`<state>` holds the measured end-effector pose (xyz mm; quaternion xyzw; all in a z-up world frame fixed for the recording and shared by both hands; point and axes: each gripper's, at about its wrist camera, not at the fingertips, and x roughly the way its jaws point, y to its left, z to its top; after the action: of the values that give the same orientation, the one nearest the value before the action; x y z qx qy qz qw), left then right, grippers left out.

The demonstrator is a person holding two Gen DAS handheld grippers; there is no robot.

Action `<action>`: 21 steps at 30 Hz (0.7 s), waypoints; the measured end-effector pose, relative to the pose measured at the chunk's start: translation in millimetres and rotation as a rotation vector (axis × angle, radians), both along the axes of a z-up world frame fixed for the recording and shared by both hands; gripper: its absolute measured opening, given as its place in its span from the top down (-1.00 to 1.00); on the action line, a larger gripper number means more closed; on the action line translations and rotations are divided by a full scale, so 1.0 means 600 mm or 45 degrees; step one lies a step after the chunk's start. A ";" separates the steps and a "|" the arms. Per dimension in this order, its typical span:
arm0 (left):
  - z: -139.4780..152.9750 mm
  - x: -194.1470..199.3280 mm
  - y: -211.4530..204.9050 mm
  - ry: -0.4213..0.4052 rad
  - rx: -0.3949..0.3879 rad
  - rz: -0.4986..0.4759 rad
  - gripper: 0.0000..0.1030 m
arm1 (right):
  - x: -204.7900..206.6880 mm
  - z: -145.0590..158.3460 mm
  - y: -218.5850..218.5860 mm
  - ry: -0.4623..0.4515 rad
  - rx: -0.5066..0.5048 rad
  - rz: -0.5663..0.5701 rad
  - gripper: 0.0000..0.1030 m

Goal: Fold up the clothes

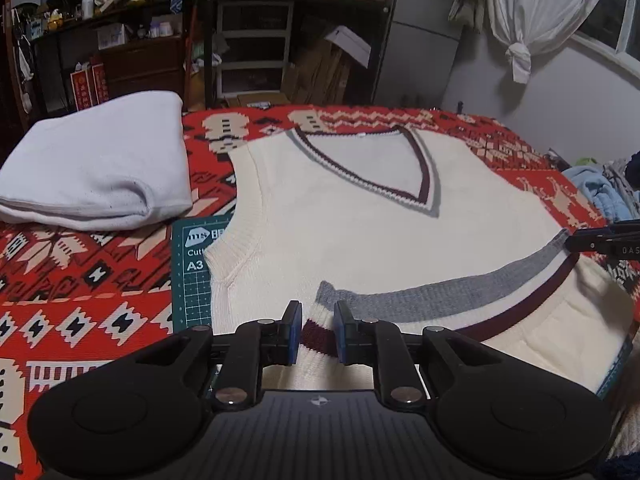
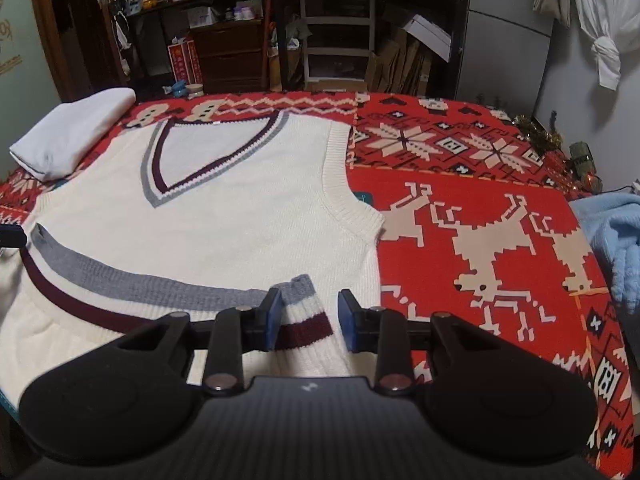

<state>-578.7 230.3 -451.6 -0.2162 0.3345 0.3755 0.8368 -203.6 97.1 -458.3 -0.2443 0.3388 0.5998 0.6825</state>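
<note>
**Hem fold could slip at either corner**

Nearest, the left gripper [image 1: 316, 332] and the right gripper [image 2: 306, 320] each straddle a corner of the hem [image 1: 440, 300], which is turned up over the body of the cream vest [image 2: 240, 220]. On both, the jaws stand apart with the striped rib lying between the pads, not visibly pinched. The vest lies flat on the red patterned blanket [image 2: 480, 200], partly over a green cutting mat [image 1: 192, 272].

If the jaws close late or on one layer only, I judge a corner could drop and the fold go crooked. Uneven pulling would skew the band.

Farther off, a folded white garment [image 1: 100, 168] sits close to the vest's shoulder; a long carry could nudge it. A blue cloth [image 2: 612, 240] lies clear at the right.
</note>
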 end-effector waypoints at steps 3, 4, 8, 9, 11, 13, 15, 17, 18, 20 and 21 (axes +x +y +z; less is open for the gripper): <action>-0.013 0.002 0.006 0.001 -0.042 -0.016 0.66 | 0.003 -0.012 -0.002 0.041 0.000 0.009 0.36; -0.016 0.002 0.008 -0.002 -0.056 -0.021 0.66 | 0.004 -0.015 -0.003 0.048 0.004 0.012 0.47; -0.014 -0.012 0.011 -0.038 -0.073 0.009 0.87 | -0.005 0.000 -0.011 0.013 0.036 0.007 0.87; -0.007 -0.016 0.006 -0.047 -0.051 0.014 0.88 | -0.009 0.008 -0.015 0.000 0.056 0.012 0.87; 0.011 -0.026 -0.001 -0.070 -0.027 0.028 0.89 | -0.014 0.027 -0.021 -0.004 0.091 0.005 0.87; 0.032 -0.037 -0.009 -0.095 0.005 0.061 0.89 | -0.015 0.045 -0.021 0.004 0.125 -0.008 0.87; 0.050 -0.044 -0.010 -0.115 0.040 0.089 0.89 | -0.014 0.062 -0.017 0.011 0.155 -0.019 0.87; 0.062 -0.048 -0.005 -0.122 0.069 0.108 0.89 | -0.009 0.070 0.000 0.004 0.163 -0.016 0.87; 0.060 -0.044 0.005 -0.113 0.071 0.110 0.89 | -0.006 0.073 0.008 0.000 0.167 -0.015 0.87; 0.046 -0.034 0.024 -0.085 0.059 0.106 0.89 | 0.004 0.059 0.032 0.019 0.128 -0.021 0.87; 0.035 -0.027 0.034 -0.066 0.045 0.100 0.89 | 0.010 0.045 0.044 0.037 0.097 -0.030 0.87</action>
<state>-594.8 250.8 -430.4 -0.2241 0.2972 0.4082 0.8336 -197.5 123.2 -431.3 -0.2053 0.3283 0.6076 0.6935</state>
